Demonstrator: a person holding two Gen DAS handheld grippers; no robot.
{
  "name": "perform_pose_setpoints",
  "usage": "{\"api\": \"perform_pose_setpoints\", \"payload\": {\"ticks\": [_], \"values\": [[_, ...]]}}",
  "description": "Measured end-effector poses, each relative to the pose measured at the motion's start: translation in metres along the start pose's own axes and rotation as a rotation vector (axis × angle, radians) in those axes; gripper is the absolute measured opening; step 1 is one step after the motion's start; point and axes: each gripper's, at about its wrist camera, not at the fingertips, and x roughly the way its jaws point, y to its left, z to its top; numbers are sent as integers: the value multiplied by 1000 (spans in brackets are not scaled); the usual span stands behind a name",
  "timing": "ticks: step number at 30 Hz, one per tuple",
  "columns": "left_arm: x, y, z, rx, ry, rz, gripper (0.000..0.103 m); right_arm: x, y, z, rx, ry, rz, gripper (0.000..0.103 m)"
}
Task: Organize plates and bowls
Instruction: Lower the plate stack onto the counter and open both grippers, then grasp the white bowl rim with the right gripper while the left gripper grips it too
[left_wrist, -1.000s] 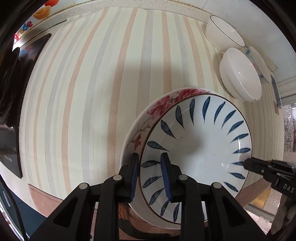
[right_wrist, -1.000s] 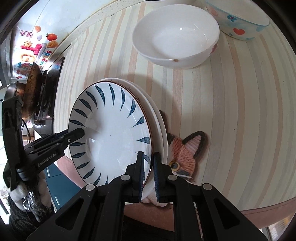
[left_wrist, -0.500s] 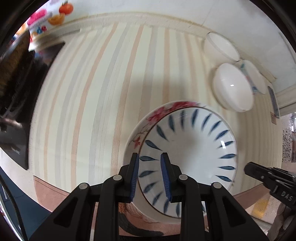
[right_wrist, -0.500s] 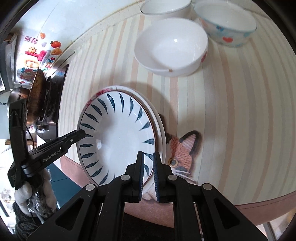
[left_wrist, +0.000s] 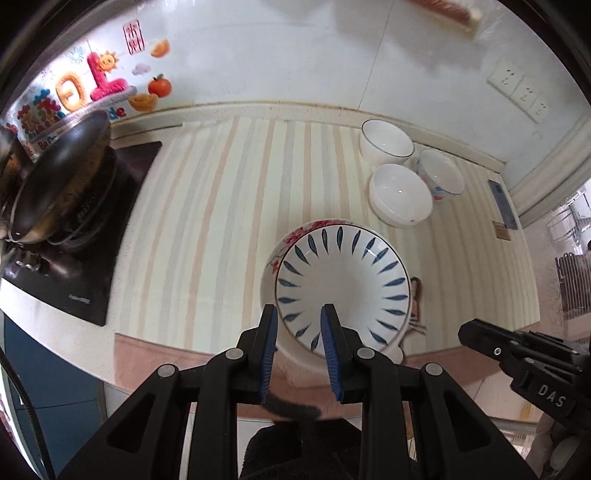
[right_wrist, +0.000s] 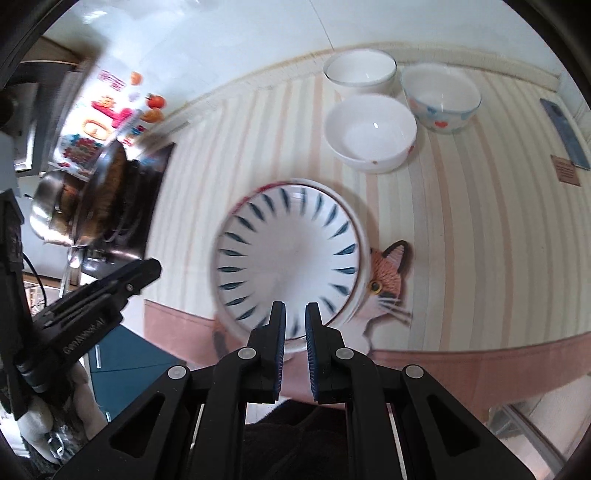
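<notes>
A blue-leaf plate (left_wrist: 343, 280) lies stacked on a red-flower plate (left_wrist: 291, 238) near the counter's front edge; it also shows in the right wrist view (right_wrist: 288, 258). Three bowls stand behind: a white one (left_wrist: 400, 199) (right_wrist: 371, 133), a thin-rimmed white one (left_wrist: 386, 142) (right_wrist: 360, 72) and a heart-patterned one (left_wrist: 441, 179) (right_wrist: 441, 96). My left gripper (left_wrist: 298, 325) is open and empty, above and in front of the plates. My right gripper (right_wrist: 295, 321) has its jaws slightly apart and empty, also raised off the plates.
A striped mat (left_wrist: 221, 206) covers the counter, with a cat figure (right_wrist: 388, 280) beside the plates. A stove with a dark pan (left_wrist: 62, 177) stands at the left. A phone (right_wrist: 563, 133) lies at the far right. The tiled wall (left_wrist: 295, 55) is behind.
Both grippers have let go of the blue-leaf plate's rim and pulled back and up. The plate now rests on the flower plate. The left jaws have opened wider.
</notes>
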Motion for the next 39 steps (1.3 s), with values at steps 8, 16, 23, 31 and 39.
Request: {"api": "perform_pose_setpoints", "payload": {"ticks": [8, 16, 23, 31, 39], "values": [[-52, 3, -21, 29, -62, -26, 22, -55, 42, -37, -36, -72, 19, 13], [-58, -5, -34, 67, -67, -46, 22, -75, 51, -73, 2, -101, 33, 13], [-33, -19, -7, 9, -61, -53, 26, -74, 19, -58, 63, -101, 35, 40], [40, -55, 66, -64, -10, -17, 26, -40, -68, 24, 152, -91, 38, 45], [160, -85, 144, -153, 156, -48, 26, 32, -150, 136, 193, -8, 51, 45]]}}
